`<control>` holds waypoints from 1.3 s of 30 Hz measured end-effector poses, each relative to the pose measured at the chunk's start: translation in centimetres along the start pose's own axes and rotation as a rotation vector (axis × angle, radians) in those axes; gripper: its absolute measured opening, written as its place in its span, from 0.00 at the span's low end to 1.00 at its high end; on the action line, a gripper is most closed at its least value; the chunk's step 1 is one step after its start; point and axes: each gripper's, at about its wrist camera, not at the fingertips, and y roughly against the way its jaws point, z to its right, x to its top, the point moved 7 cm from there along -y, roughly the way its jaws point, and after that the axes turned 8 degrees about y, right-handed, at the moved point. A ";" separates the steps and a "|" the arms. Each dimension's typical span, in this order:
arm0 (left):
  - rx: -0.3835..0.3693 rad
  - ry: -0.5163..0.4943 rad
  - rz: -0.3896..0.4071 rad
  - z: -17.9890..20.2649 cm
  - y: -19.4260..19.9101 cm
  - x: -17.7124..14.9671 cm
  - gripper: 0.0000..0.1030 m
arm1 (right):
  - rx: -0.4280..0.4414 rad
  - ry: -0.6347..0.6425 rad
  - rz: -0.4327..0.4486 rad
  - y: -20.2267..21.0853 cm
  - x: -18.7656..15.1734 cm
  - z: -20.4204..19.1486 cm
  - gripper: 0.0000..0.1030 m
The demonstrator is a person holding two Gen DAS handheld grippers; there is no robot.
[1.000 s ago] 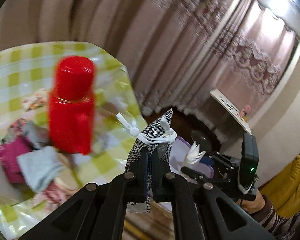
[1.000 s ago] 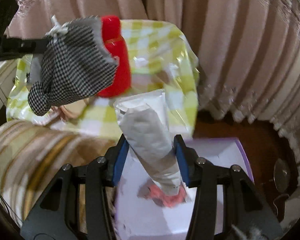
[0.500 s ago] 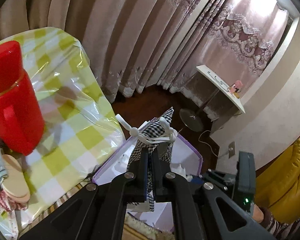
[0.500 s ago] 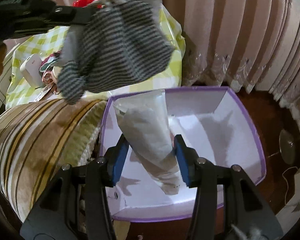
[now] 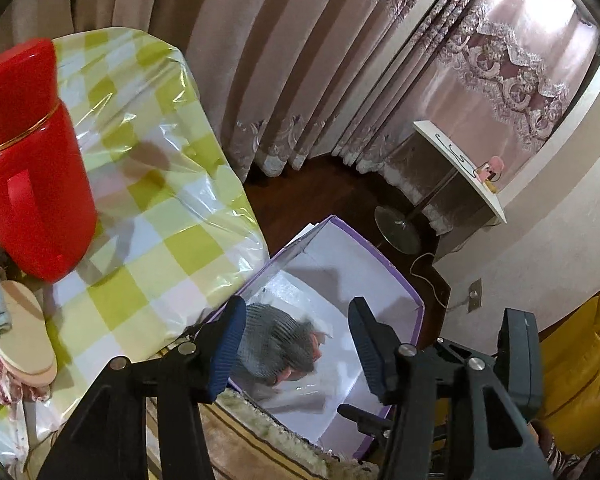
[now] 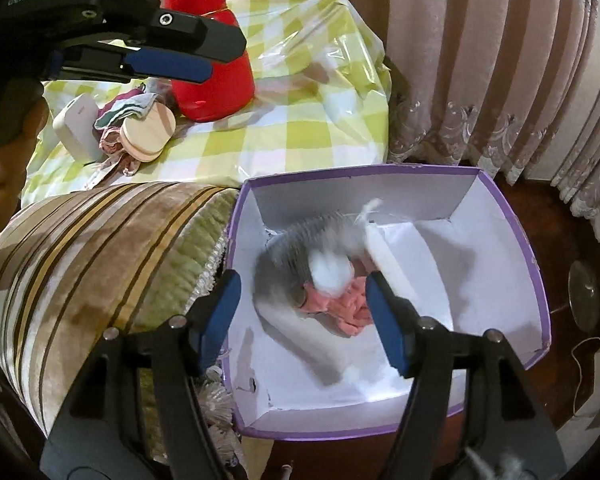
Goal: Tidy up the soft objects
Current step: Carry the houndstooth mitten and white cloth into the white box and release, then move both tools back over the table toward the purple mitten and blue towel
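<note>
A purple box point(image 5: 380, 248) with white walls point(image 6: 512, 220) stands on the floor beside the table. My left gripper point(image 5: 298, 346) hovers over it, jaws opening with nothing pressed between them. The black-and-white checked cloth point(image 5: 276, 344) drops blurred into the box below it. My right gripper point(image 6: 302, 316) is also above the box, its jaws opening. The white cloth point(image 6: 328, 272) has left its pads and falls, blurred, onto a pink cloth point(image 6: 348, 304) on the box floor. The left gripper point(image 6: 196, 54) shows at the upper left of the right wrist view.
A red thermos point(image 5: 36, 184) stands on the yellow-checked table point(image 6: 300, 132) with a round wooden disc point(image 6: 148, 132), a white device point(image 6: 78, 126) and more small cloths point(image 6: 128, 108). A striped cushion point(image 6: 92, 248) lies left of the box. A yellow seat point(image 5: 580, 360) is at the right.
Both grippers moved down over the box and opened. The checked cloth left the left gripper and the white cloth left the right gripper; both drop into the box.
</note>
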 end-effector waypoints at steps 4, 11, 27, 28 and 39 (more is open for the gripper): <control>0.005 0.028 0.022 -0.9 0.5 -0.8 0.53 | 0.005 0.009 0.004 0.1 0.3 -0.6 0.66; 0.041 -0.004 0.066 -2.1 2.1 -2.4 0.53 | 0.018 0.031 0.027 0.4 1.5 -2.3 0.66; 0.193 0.114 0.210 -12.1 12.3 -4.9 0.53 | 0.078 0.074 0.089 0.4 5.9 -6.8 0.66; 0.206 0.124 0.219 -12.8 13.0 -5.0 0.53 | 0.084 0.086 0.092 0.3 6.4 -7.4 0.66; 0.334 0.262 0.347 -21.5 21.7 -5.0 0.53 | 0.139 0.213 0.135 -0.5 12.3 -13.8 0.66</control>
